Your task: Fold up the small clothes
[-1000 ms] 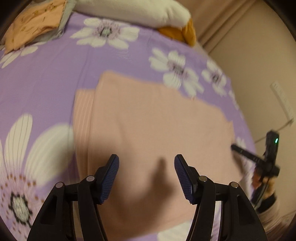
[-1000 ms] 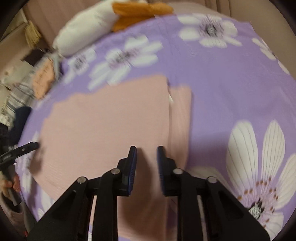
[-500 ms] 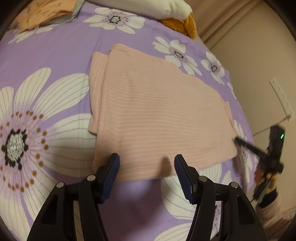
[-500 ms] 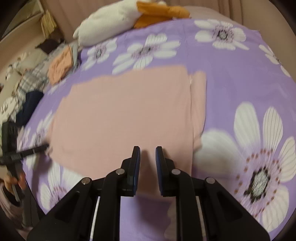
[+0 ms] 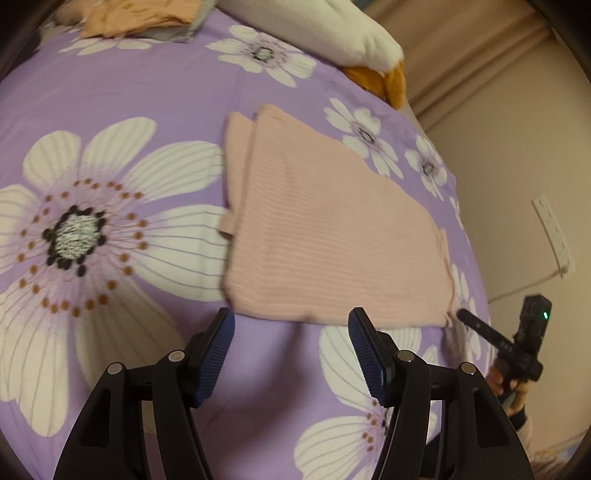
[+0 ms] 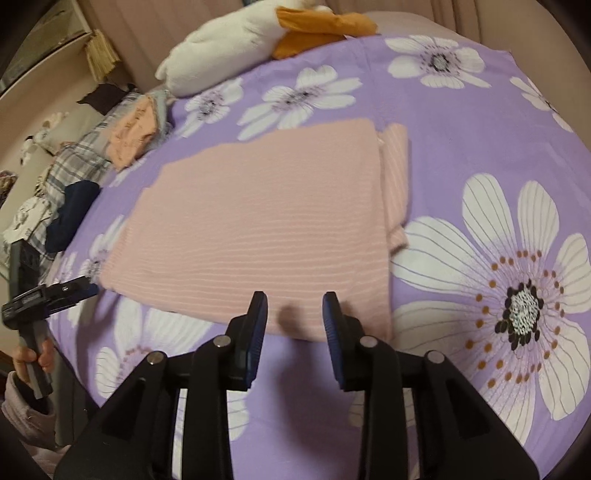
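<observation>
We are looking forward along the left hand-held gripper [image 5: 290, 345] from above the bed [image 5: 110, 92], facing the pink folded garment [image 5: 332, 236] from its near edge. From the right hand-held gripper [image 6: 294, 317] we are seeing the same garment [image 6: 258, 229] nearer. Both views are sharing the white pillow [image 5: 314, 26] [image 6: 221, 44], and each is catching the other gripper at its edge.

Both your grippers hang open and hold nothing

Your left gripper [image 5: 290, 347] has its blue-padded fingers [image 5: 218, 350] spread wide and points forward and down. Your right gripper [image 6: 294, 325] shows a narrower gap between its pads. In each wrist view the other gripper sits at the frame's edge, your hand [image 6: 35, 360] wrapped round its handle
</observation>
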Demonstrator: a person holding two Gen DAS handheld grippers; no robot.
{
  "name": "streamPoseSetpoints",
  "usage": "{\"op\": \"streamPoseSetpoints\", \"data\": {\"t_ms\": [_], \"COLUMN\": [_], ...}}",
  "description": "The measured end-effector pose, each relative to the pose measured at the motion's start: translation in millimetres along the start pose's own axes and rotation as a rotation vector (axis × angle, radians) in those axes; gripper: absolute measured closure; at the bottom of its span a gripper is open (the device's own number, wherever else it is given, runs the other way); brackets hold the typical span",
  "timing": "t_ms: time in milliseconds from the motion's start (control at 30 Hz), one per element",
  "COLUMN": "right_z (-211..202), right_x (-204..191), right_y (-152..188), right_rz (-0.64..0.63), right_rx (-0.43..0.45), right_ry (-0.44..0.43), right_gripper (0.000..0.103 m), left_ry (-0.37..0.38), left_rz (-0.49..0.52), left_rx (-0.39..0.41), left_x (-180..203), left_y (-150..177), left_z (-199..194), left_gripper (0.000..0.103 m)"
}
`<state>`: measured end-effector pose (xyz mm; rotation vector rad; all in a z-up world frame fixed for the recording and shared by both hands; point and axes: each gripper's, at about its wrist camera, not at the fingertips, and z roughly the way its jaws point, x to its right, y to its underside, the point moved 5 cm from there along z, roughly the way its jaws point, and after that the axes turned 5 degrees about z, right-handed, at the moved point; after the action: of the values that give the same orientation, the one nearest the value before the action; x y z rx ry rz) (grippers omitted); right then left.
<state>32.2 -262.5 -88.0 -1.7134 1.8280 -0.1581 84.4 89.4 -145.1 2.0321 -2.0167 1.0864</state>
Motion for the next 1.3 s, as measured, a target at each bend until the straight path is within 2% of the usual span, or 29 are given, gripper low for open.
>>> {"op": "streamPoseSetpoints", "data": {"t_ms": [333, 567, 767, 933, 1000, 1067, 1133, 1233, 1300], "right_z": [14, 54, 103, 141, 155, 170, 188, 193, 188], "right_x": [-36, -65, -92, -102, -102, -102, -99, -99, -98], "right_y": [-8, -30, -72, -112, -125, -133, -136, -136, -136], "right_rz": [-0.056, -0.09, -0.101, -0.095, -0.088, -0.079, -0.068, -0.084, -0.074], "right_rx": [-0.016, -0.041, -0.04, -0.036, -0.032, -0.039, -0.071, -0.08, -0.095], "right_ry": [-0.074, -0.114, -0.12, -0.06, -0.037, -0.009, 0.028, 0.042, 0.041], "right_gripper": [0.07, 0.07, 0.071, 0.073, 0.076, 0.083, 0.094, 0.098, 0.098], "left_ry": [0.118, 0.157, 0.169, 0.137, 0.111, 0.064, 0.05, 0.047, 0.053], "left_rz": [-0.135, -0.104, -0.092, -0.053, -0.031, -0.008, -0.002, -0.015, -0.022], "left_rx": [0.018, 0.0, 0.0, -0.022, -0.027, -0.034, -0.035, -0.042, -0.043], "left_x": [-26, -17, -15, -13, -14, -17, -22, -31, -32], "left_y": [-31, -62, -86, -94, -93, -91, -90, -90, -89], "left_z": [24, 57, 74, 80, 80, 80, 79, 79, 80], "left_gripper": [0.041, 0.041, 0.041, 0.041, 0.049, 0.069, 0.078, 0.084, 0.084]}}
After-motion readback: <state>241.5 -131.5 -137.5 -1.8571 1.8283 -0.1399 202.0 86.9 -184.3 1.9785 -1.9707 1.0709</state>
